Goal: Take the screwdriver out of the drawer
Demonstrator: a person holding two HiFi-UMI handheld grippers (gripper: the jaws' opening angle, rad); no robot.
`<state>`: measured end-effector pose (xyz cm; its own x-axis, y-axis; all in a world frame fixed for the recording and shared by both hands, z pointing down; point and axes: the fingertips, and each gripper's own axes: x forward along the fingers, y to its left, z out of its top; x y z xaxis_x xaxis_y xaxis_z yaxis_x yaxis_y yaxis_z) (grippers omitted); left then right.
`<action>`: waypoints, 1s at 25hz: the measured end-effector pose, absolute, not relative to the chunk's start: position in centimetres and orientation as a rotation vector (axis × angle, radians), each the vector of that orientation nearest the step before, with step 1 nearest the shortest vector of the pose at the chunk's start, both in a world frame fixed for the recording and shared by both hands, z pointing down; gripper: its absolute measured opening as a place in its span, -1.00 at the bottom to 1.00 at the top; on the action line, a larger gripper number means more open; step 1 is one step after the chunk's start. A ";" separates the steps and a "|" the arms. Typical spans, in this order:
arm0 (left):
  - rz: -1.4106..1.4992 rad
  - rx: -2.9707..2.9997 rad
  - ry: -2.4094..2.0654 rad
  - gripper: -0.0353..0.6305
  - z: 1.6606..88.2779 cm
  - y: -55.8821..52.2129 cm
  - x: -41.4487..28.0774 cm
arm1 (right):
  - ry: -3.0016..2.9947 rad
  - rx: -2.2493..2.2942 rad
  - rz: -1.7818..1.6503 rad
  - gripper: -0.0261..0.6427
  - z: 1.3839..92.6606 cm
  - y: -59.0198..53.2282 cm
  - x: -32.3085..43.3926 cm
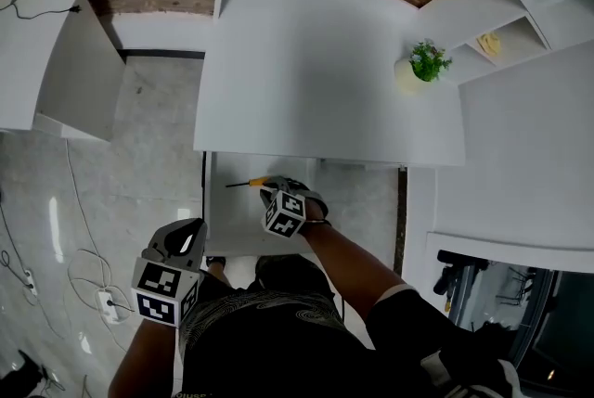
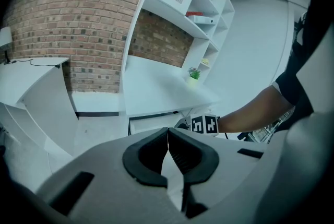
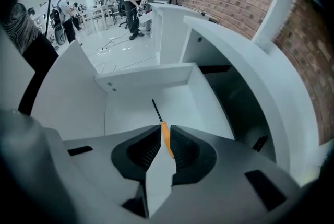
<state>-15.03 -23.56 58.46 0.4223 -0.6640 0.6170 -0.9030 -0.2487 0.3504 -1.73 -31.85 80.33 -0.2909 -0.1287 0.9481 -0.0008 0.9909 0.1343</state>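
Pinches the orange handle of the slim black-shafted screwdriver point(image 3: 166, 140) in the right gripper point(image 3: 165, 130), low inside the open white drawer point(image 1: 232, 224), apparently for a clean lift-out, with the left gripper point(image 2: 168, 139) clenched empty and parked aside, out of the way.

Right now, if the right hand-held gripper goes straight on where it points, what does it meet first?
Probably the drawer wall, just beyond the tip of the screwdriver that the right hand-held gripper holds; depth is unclear.
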 end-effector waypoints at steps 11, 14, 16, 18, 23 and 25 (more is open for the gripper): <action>0.488 1.923 -1.337 -0.83 60.9 -23.0 -15.0 | -1.778 -0.031 -0.196 -0.71 86.0 -32.5 -1.6; 0.485 1.899 -1.349 -0.83 61.3 -22.8 -15.2 | -1.757 -0.072 -0.232 -0.69 87.3 -32.3 -1.8; 0.485 1.885 -1.354 -0.83 61.6 -22.5 -15.3 | -1.749 -0.100 -0.249 -0.68 87.8 -32.2 -2.2; 0.486 1.872 -1.357 -0.83 62.0 -22.3 -15.3 | -1.749 -0.125 -0.270 -0.68 87.9 -32.2 -2.7; 0.479 1.843 -1.364 -0.83 62.5 -21.6 -15.3 | -1.704 -0.177 -0.323 -0.68 89.1 -32.2 -2.5; 0.478 1.835 -1.369 -0.83 62.7 -21.4 -15.4 | -1.690 -0.193 -0.337 -0.68 89.5 -32.2 -2.5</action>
